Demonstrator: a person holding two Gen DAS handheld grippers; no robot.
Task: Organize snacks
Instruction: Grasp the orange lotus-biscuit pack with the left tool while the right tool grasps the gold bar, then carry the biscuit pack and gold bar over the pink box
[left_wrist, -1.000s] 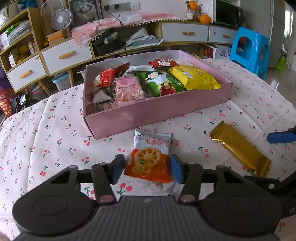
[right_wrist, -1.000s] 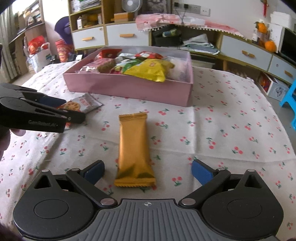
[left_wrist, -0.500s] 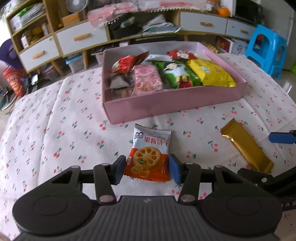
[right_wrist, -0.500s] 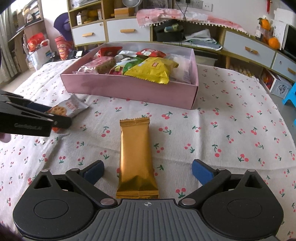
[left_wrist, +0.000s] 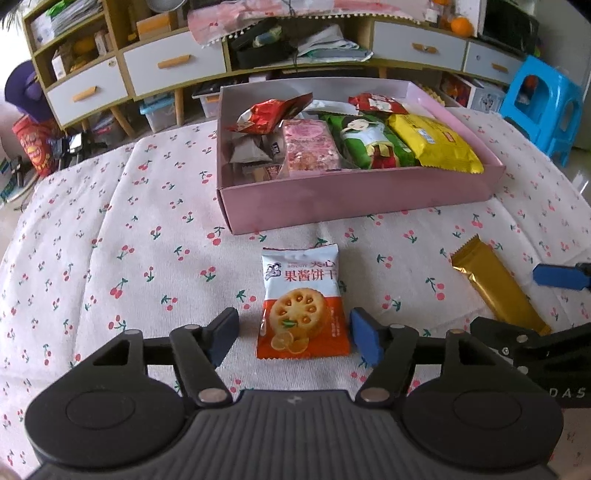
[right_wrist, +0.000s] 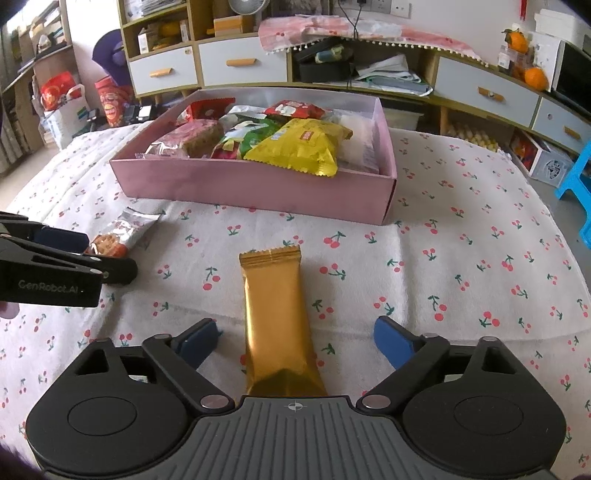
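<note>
Two grippers down low over a table with a white cloth (left_wrist: 110, 229) dotted with little red cherries.

Left gripper (left_wrist: 295, 332): jaws partly open and just now opening wider. Between them, a small biscuit packet (left_wrist: 301, 302), white on top and orange at the bottom, with a round cookie picture. Lying flat on the cloth. Small gaps on both sides between the blue pads and the packet, so not squeezed, not held.

Right gripper (right_wrist: 295, 343): jaws wide open, though just now closing in a little. Between them, a long gold bar wrapper (right_wrist: 275, 321), flat on the cloth, pointing away toward the far side. Both blue pads well clear of it. Not held either.

Farther back on the table, a big pink box (left_wrist: 351, 195), open on top. Inside, many snacks packed side by side: a yellow bag (left_wrist: 436, 142) at the right, a green packet (left_wrist: 369, 144) next to it, a pink packet (left_wrist: 310, 146) in the middle, a red packet (left_wrist: 269, 112) and small grey packets (left_wrist: 251, 151) at the left.

Biscuit packet near the front wall of the box, but not touching it. Gold bar to the right of the biscuit packet, well apart from it. In the right wrist view, left gripper seen at the left edge (right_wrist: 66, 258), with the biscuit packet (right_wrist: 122, 232) beside its tip.

Behind the table, wooden shelves with white drawers (right_wrist: 240, 66), and a blue stool (left_wrist: 543, 103) far right.
</note>
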